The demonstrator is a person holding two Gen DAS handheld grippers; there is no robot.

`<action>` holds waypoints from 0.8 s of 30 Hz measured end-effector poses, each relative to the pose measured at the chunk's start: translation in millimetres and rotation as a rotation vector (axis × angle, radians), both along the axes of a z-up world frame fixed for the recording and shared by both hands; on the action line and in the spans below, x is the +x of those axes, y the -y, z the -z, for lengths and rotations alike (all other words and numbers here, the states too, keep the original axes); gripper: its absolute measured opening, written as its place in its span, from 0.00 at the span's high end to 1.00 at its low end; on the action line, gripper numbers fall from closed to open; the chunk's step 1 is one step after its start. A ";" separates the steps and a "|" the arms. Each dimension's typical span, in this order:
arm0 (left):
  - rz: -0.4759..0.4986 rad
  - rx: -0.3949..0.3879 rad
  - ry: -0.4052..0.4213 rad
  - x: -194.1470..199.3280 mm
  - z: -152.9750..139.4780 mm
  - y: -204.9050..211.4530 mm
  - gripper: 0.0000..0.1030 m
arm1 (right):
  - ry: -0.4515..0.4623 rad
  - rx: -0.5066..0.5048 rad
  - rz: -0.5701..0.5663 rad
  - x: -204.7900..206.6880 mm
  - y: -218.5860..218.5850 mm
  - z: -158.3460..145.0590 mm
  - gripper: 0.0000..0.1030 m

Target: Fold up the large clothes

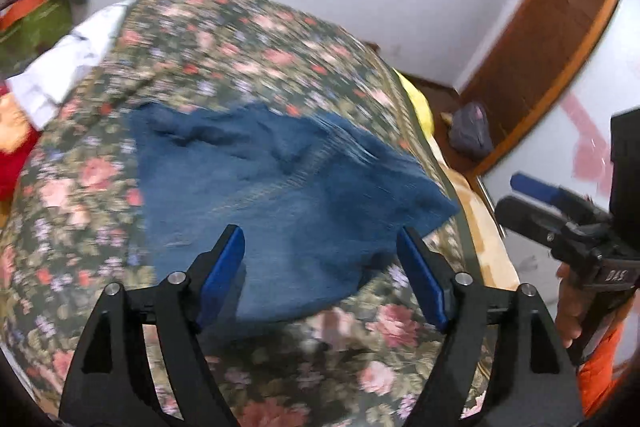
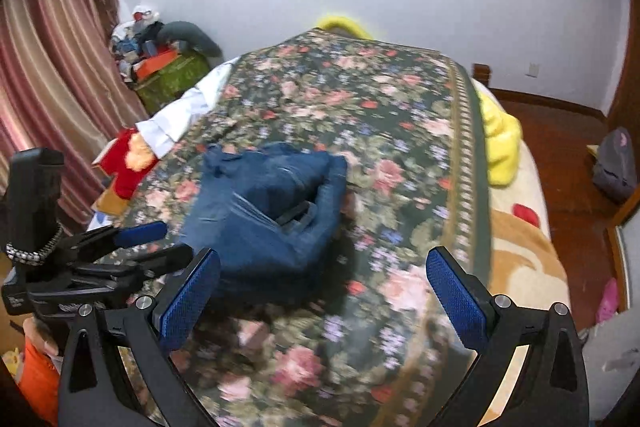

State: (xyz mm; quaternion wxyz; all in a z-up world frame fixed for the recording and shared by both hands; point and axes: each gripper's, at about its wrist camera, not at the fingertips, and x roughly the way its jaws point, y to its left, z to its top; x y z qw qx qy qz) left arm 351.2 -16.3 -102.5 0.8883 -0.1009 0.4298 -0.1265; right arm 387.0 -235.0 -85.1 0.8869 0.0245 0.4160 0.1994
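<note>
- Crumpled blue denim garment [image 1: 280, 195] lies in a heap on the dark floral bedspread [image 1: 224, 39], near the bed's middle, its right corner reaching toward the bed's right edge. Not spread flat; no fold visible yet.
- Left gripper [image 1: 320, 267], black frame with blue pads: jaws wide apart, holding nothing, hovering over the near edge of the denim. Contact with the cloth cannot be told; frame is motion-blurred.
- Right gripper [image 2: 324, 287], same build: jaws wide, empty, above the bedspread just near and right of the heap [image 2: 264, 215].
- The two grippers are close together; the left one shows at the left edge of the right wrist view [image 2: 136, 243].
- Clutter: yellow fluffy cushion [image 2: 500, 143] at the right bed edge, red and orange plush toy [image 2: 128, 159] and white cloth [image 2: 180, 115] at the left.
- Judgement, risks:
  - A pinch into the bunched heap may take several layers, so the garment lifts as a lump instead of opening.
  - Jaws closing low may catch the bedspread with the denim.
  - Heavy denim may slip from a shallow grip.
  - Grippers working this near each other may collide.
</note>
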 end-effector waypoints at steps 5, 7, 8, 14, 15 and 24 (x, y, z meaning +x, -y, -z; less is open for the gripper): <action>-0.110 0.102 -0.021 2.0 11.9 -39.9 0.18 | -0.044 0.006 -0.053 13.7 -35.8 13.5 0.00; -0.132 0.145 -0.068 4.9 29.5 -50.4 0.18 | -0.071 -0.026 -0.059 21.0 -47.7 28.3 0.00; -0.136 0.159 -0.088 5.9 38.0 -53.2 0.18 | -0.086 -0.045 -0.056 24.4 -50.1 36.3 0.00; -0.105 0.169 -0.167 -1.3 88.3 -55.8 0.12 | -0.234 -0.086 0.027 37.8 -28.0 102.3 0.00; -0.113 0.152 -0.166 -2.5 93.6 -57.6 0.06 | -0.248 -0.118 0.033 37.2 -23.4 115.8 0.00; -0.079 0.202 -0.162 -4.4 89.1 -54.9 0.03 | -0.232 -0.179 -0.001 29.7 -15.7 96.4 0.00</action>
